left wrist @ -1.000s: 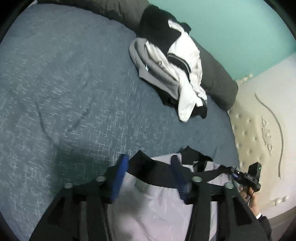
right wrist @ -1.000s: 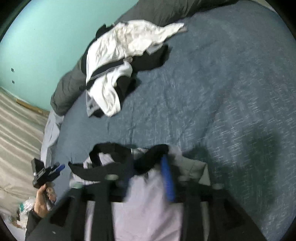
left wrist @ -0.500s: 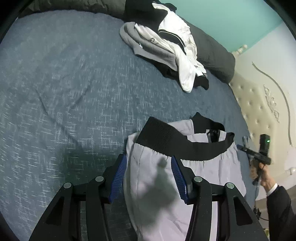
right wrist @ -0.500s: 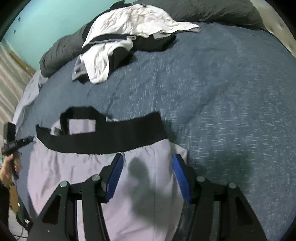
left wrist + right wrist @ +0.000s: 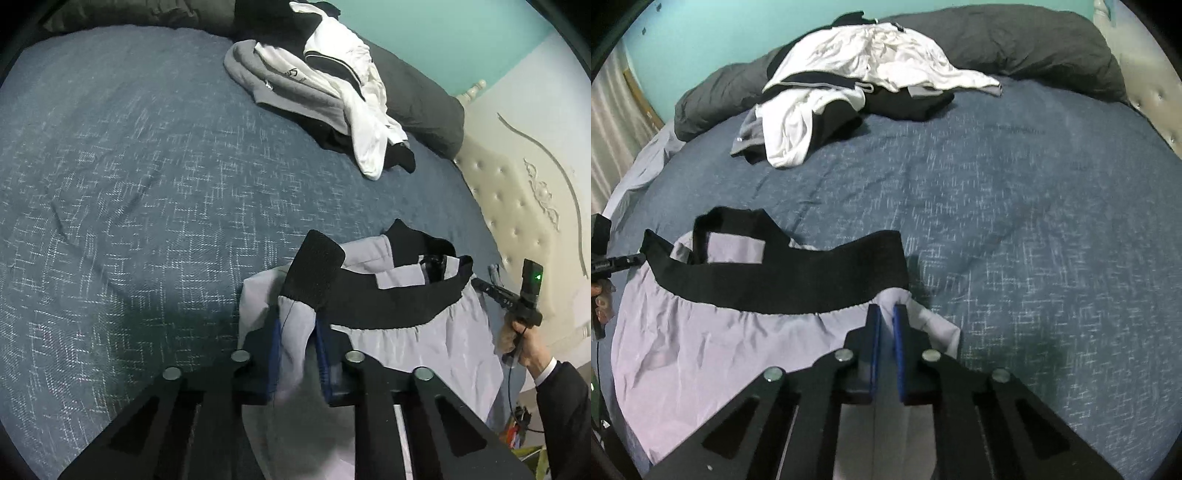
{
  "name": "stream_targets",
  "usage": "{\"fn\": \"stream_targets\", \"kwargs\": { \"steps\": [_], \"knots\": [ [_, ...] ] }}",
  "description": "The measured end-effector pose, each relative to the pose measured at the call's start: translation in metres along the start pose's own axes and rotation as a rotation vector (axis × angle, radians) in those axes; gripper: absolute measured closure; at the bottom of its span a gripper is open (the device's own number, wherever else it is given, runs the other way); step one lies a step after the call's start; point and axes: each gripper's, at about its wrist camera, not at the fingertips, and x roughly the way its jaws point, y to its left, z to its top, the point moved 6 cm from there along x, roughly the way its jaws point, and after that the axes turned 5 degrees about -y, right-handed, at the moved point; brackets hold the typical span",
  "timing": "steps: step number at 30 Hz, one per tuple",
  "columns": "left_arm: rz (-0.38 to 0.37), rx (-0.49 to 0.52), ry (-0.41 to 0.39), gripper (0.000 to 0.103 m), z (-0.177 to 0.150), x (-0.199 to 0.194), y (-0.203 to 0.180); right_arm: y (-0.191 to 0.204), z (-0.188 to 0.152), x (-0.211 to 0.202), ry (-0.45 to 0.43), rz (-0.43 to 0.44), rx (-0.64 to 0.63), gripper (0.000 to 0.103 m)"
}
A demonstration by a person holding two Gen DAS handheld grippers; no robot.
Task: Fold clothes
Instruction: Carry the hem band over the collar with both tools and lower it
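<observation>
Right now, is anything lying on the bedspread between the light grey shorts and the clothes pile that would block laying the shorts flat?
Nothing visible does. The bedspread is bare between the shorts and the clothes pile near the dark pillows. Both grippers already pinch the shorts just below the waistband.

I am seeing the pale lilac shorts lying spread across the lower left of the right wrist view, their wide black waistband running across the middle and looping open at its left end. In the left wrist view one waistband corner is standing bunched up at lower centre. The pile of white, grey and black clothes is sitting crumpled at upper centre.
</observation>
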Motion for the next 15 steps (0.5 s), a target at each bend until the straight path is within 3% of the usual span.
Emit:
{"fn": "stream_targets", "kwargs": {
  "steps": [7, 12, 15],
  "knots": [
    [0.018, 0.033, -0.106, 0.090, 0.025, -0.036, -0.016, 0.000, 0.033, -0.037, -0.143, -0.016, 0.017, 0.098],
    [0.033, 0.028, -0.136, 0.090, 0.053, -0.038, -0.022, -0.004, 0.057, -0.027, -0.139, -0.071, 0.004, 0.098],
    [0.047, 0.004, -0.120, 0.090, 0.067, -0.021, -0.016, -0.009, 0.060, -0.001, -0.085, -0.125, -0.002, 0.098]
  ]
}}
